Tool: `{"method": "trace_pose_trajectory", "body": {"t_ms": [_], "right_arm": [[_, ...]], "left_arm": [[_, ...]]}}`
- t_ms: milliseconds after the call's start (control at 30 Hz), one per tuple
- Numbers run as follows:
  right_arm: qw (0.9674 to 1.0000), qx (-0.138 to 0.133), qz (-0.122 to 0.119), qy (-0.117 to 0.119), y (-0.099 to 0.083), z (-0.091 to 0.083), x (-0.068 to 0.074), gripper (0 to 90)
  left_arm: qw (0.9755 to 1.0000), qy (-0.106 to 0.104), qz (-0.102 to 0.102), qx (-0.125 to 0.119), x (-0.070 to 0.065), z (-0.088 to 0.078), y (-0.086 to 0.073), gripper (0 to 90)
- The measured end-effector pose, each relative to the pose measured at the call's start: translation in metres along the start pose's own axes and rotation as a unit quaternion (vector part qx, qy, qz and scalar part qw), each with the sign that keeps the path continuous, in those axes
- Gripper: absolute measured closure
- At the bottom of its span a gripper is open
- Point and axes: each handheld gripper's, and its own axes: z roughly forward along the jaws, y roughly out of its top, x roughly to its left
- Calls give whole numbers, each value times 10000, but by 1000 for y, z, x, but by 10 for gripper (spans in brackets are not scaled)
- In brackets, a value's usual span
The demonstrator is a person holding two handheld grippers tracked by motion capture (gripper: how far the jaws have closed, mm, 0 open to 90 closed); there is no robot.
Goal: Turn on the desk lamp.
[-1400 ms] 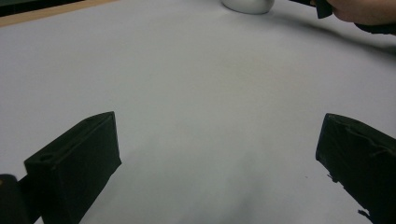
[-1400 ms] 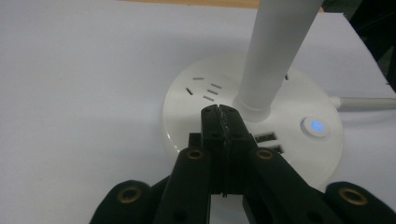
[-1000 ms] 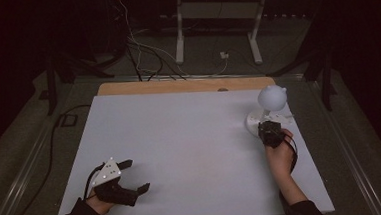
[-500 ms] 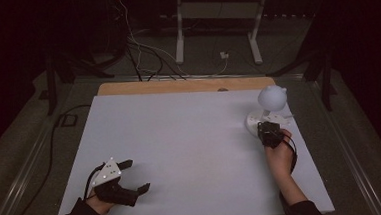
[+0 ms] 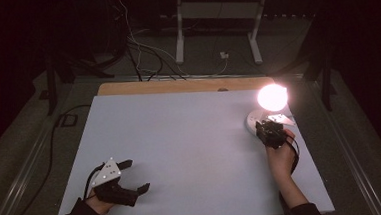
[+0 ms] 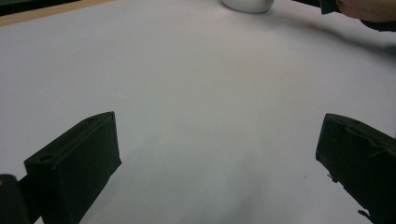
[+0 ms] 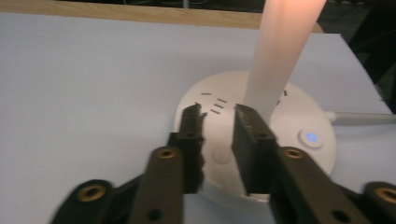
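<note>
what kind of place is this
Probably a dim lab or recording workspace, not a home. A plain white table stands on carpet, cables trail across the floor to bare metal stand legs, and the one thing set out is a lit lamp.

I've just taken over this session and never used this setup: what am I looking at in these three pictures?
A person sits at a white table with a hand-held gripper in each hand. The high view looks down from above; the other two pictures come from cameras riding on each gripper. The left gripper rests near the table's front edge, jaws wide apart, holding nothing. The right gripper hovers over the round white base of a small lamp, which glows brightly. Its jaws have just been opening, with a narrow gap and nothing between them.
</note>
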Motion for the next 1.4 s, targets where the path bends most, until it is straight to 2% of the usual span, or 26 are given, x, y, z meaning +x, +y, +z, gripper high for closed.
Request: {"method": "trace_pose_trajectory", "body": {"t_ms": [133,233,333,400,467,500,533,567,633,667,700,733,800,833,867,1033,1233,1400], "right_arm": [[9998,-155,46,62,1,-6,-1,534],[9998,-148,7,123,3,-9,-3,514],[9995,-46,189,262,4,-9,-5,470],[9994,-28,208,260,4,-9,-5,436],[9992,-19,269,287,5,-9,-6,310],[9992,-19,269,287,5,-9,-6,310],[9990,-20,293,322,5,-10,-6,261],[9983,25,247,526,5,-10,-6,133],[9980,0,167,607,5,-10,-5,59],[9970,-34,173,759,5,-11,-5,8],[9965,-25,170,813,5,-11,-5,0],[9963,30,22,854,6,-11,-5,0],[9952,140,-102,963,7,-12,-4,0],[9952,140,-102,963,7,-12,-4,0],[9940,110,-115,1083,7,-13,-3,0],[9925,-26,-270,1195,7,-14,-1,0],[9895,37,-239,1427,11,-21,3,0],[9856,-3,-261,1669,13,-31,10,0]], "left_arm": [[10000,5,11,24,0,0,0,2],[10000,6,5,22,0,0,0,2],[10000,11,11,24,0,0,0,2],[10000,9,1,5,0,0,0,2],[10000,14,-7,16,0,0,0,2],[10000,12,6,18,0,0,0,2],[10000,10,15,20,0,0,0,2],[10000,1,4,2,0,0,0,2],[10000,3,2,8,0,0,0,2],[10000,9,9,12,0,0,0,2],[10000,9,9,12,0,0,0,2],[10000,8,9,3,0,0,0,2],[10000,2,-1,1,0,0,0,2],[10000,7,-5,6,0,0,0,2],[10000,10,12,19,0,0,0,2],[10000,13,-5,9,0,0,0,2],[10000,9,-16,7,0,0,-1,2],[10000,17,-25,-20,0,-1,0,2]]}}
